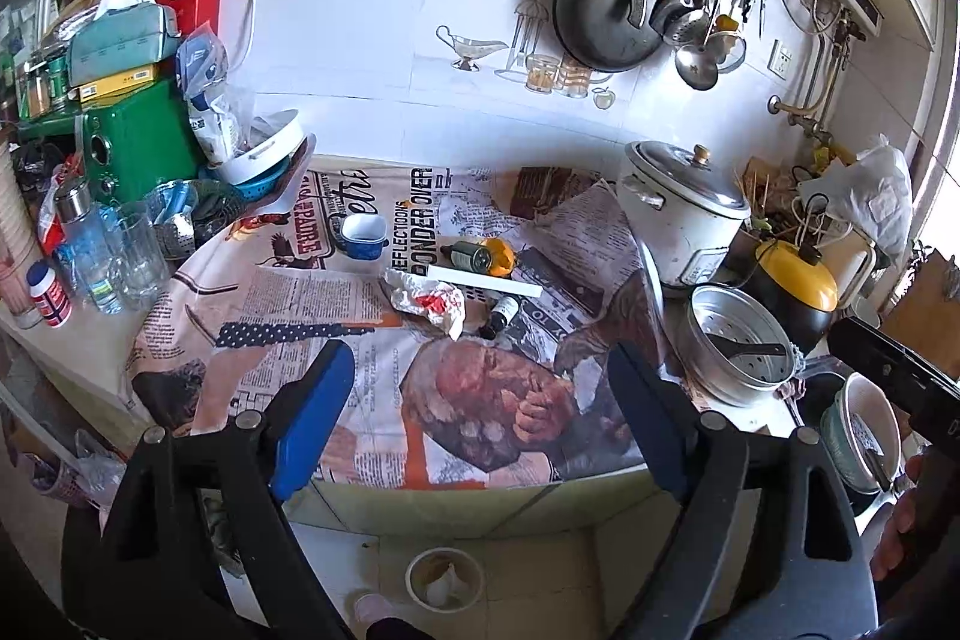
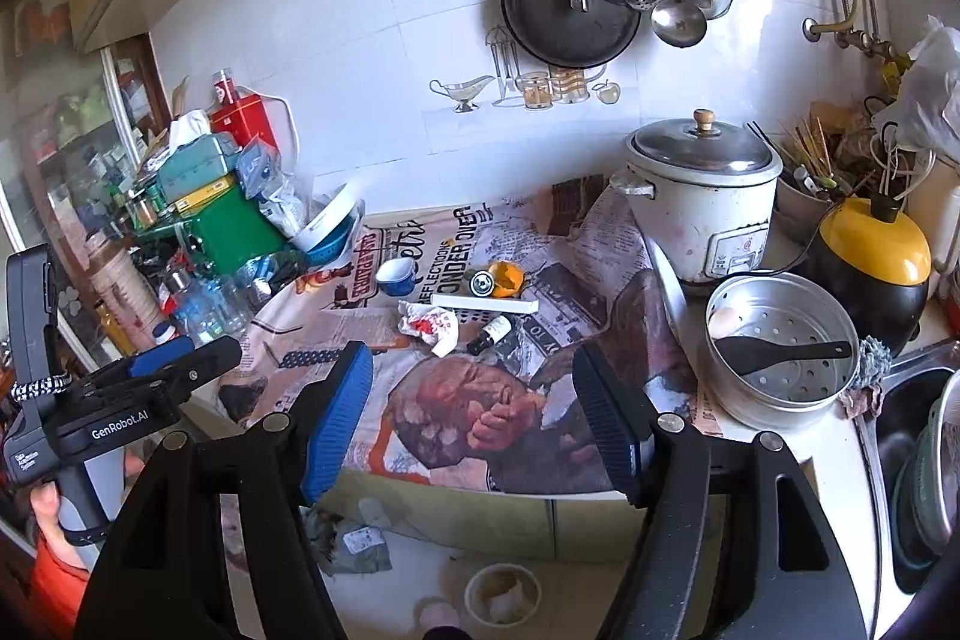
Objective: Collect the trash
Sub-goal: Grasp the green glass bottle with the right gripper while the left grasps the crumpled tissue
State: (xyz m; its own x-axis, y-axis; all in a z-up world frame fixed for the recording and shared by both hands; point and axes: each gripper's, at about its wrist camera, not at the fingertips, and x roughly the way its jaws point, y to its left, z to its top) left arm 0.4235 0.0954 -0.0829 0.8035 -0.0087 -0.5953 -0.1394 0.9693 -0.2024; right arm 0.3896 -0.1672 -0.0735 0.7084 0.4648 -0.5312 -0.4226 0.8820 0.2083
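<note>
Left wrist view: camera behind left tongs [image 1: 480,412], raised above front edge of surface [image 1: 288,292], facing tiled wall, tilted down; floor and small bin [image 1: 444,580] visible below.

Right wrist view: camera behind right tongs [image 2: 474,412], similar height and heading, set slightly rightward and nearer; left tongs visible at left edge [image 2: 180,370].

Shared field: newspaper-covered surface, crumpled wrapper [image 1: 429,301] [image 2: 429,325], rice cooker [image 1: 678,214] [image 2: 702,202], hanging pan [image 1: 606,10] [image 2: 570,4], floor bin [image 2: 501,592].
</note>
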